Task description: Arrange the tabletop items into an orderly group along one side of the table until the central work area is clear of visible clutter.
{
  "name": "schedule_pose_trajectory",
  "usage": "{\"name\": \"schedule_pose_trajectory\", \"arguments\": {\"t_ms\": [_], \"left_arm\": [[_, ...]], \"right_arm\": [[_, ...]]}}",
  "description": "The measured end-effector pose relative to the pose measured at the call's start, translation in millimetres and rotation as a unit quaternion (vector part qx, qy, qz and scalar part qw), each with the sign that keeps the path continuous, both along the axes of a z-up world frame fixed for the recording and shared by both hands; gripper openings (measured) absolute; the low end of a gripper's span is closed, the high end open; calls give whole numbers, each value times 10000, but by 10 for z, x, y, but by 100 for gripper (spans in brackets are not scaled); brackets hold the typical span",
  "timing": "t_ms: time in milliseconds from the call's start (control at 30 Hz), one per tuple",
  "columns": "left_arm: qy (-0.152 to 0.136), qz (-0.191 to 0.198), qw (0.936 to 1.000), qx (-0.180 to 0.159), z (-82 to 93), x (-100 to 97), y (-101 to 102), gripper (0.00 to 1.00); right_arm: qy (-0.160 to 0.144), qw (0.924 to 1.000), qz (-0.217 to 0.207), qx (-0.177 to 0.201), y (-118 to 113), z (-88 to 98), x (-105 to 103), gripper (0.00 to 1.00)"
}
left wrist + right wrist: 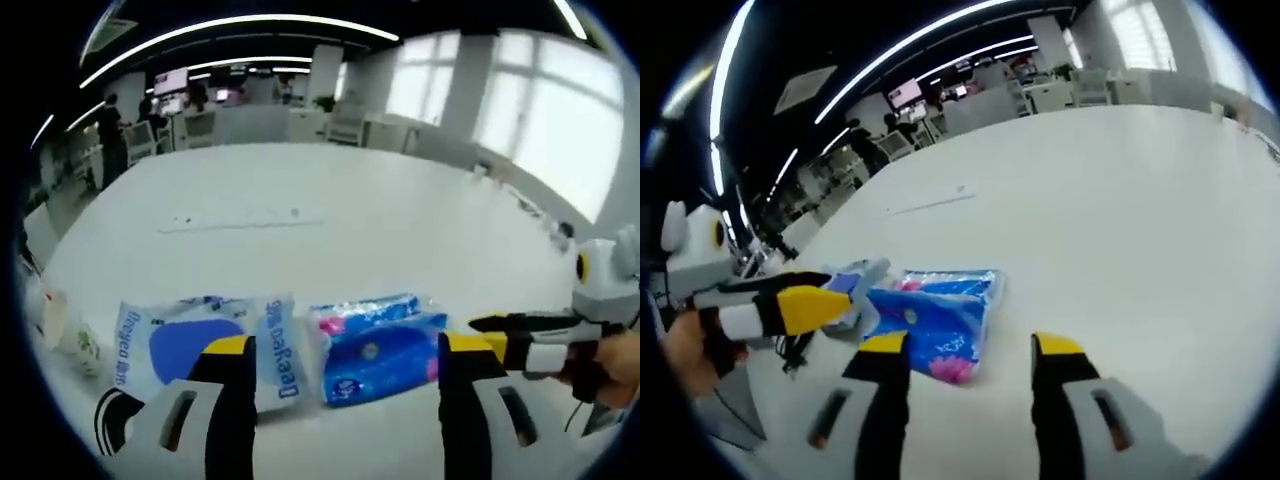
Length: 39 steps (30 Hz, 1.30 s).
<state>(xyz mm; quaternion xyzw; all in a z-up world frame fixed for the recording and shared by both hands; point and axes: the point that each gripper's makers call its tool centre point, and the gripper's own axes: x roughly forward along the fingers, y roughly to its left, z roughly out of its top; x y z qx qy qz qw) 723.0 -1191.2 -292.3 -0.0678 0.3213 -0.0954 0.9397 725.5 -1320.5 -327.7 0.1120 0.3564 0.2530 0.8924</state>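
The blue tissue pack (380, 345) lies flat on the white table (330, 220) in the left gripper view, just ahead of the left gripper (345, 365), whose jaws stand wide apart and hold nothing. The pack's long axis runs across the jaw line, not along it. Touching its left edge is a paler blue-and-white wipes pack (195, 340), so the two form a row near the table's close edge. Further left stands a small white cup with green print (70, 335), just beside the wipes pack. The right gripper (505, 335) enters from the right, just beside the tissue pack's end; its jaw tips appear closed, empty. In the right gripper view, the tissue pack (935, 320) sits ahead and left of the right gripper (970, 350), whose jaws are spread and empty. The left gripper (825, 300) reaches in from the left, its tips over the pack's far end. Judged from both views, either gripper is near enough; the central table area beyond is bare.
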Motion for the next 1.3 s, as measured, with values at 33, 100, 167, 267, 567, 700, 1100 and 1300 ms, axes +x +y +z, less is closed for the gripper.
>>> {"name": "schedule_pose_trajectory", "arguments": {"t_ms": [33, 100, 167, 267, 567, 700, 1100, 1300], "left_arm": [[-30, 5, 10000, -25, 27, -16, 3, 73], [-79, 4, 9999, -84, 72, -37, 7, 76], [-100, 16, 9999, -102, 105, -66, 21, 77], [-116, 35, 9999, -117, 136, -114, 45, 77], [-86, -20, 9998, -160, 171, -340, 97, 76], [-34, -15, 9999, -160, 161, -464, 148, 75], [57, 166, 9995, -267, 145, -786, 415, 75], [105, 219, 9994, -256, 110, -879, 532, 74]], "right_arm": [[-36, 10000, 0, 48, 11, 47, -14, 50], [-119, 9999, -20, 49, 9, 89, -22, 52], [-197, 9998, -14, 21, 10, 140, -32, 53], [-205, 9998, -17, 71, 11, 198, -69, 53], [-154, 9999, 7, 59, 13, 262, -301, 54], [-111, 9999, 9, 40, 14, 244, -414, 54], [-43, 9998, -195, 68, -83, 232, -647, 54], [-43, 9995, -274, 130, -98, 260, -693, 55]]}}
